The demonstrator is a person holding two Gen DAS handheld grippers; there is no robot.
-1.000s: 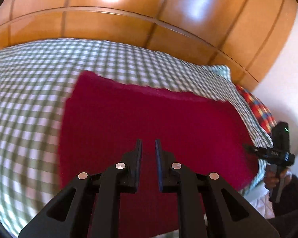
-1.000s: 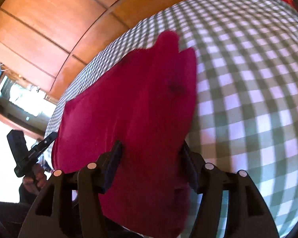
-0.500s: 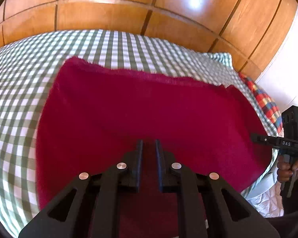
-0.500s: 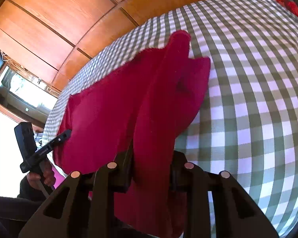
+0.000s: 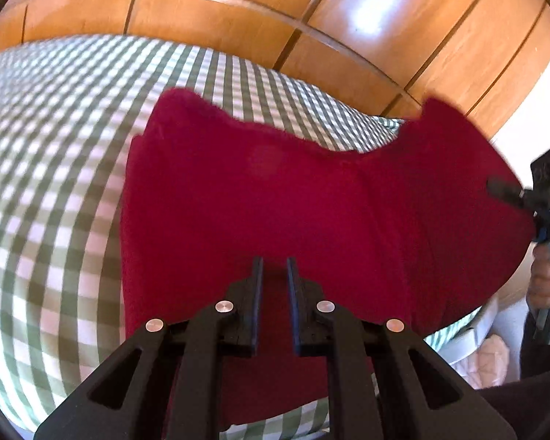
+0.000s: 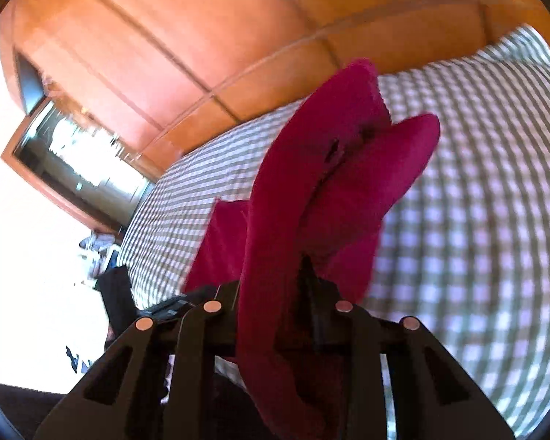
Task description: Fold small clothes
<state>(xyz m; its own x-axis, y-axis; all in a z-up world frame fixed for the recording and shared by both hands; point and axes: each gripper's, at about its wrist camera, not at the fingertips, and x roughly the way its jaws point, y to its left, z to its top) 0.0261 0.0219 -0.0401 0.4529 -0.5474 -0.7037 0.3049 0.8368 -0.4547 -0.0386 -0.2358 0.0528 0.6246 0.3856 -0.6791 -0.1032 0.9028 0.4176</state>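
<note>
A dark red cloth [image 5: 275,190] lies spread on a bed with a green-and-white checked cover [image 5: 55,183]. My left gripper [image 5: 274,262] is at the cloth's near edge, its jaws a narrow slit apart with red fabric in the gap. At the far right of the left wrist view, my right gripper [image 5: 502,189] holds the cloth's other end off the bed. In the right wrist view the red cloth [image 6: 330,168] rises in a thick fold between the jaws of my right gripper [image 6: 271,275], which are closing on it. The fabric hides the right gripper's fingertips.
A wall of orange wooden panels [image 5: 238,18] runs behind the bed. The checked cover [image 6: 476,220] stretches away to the right of the lifted cloth. A framed window or mirror [image 6: 73,154] is on the left. A person's hand [image 5: 546,286] grips the right tool's handle.
My right gripper's jaws have closed from wide apart onto the cloth's edge and lifted it, so that end now stands off the bed in a fold. The left gripper's jaws are unchanged.
</note>
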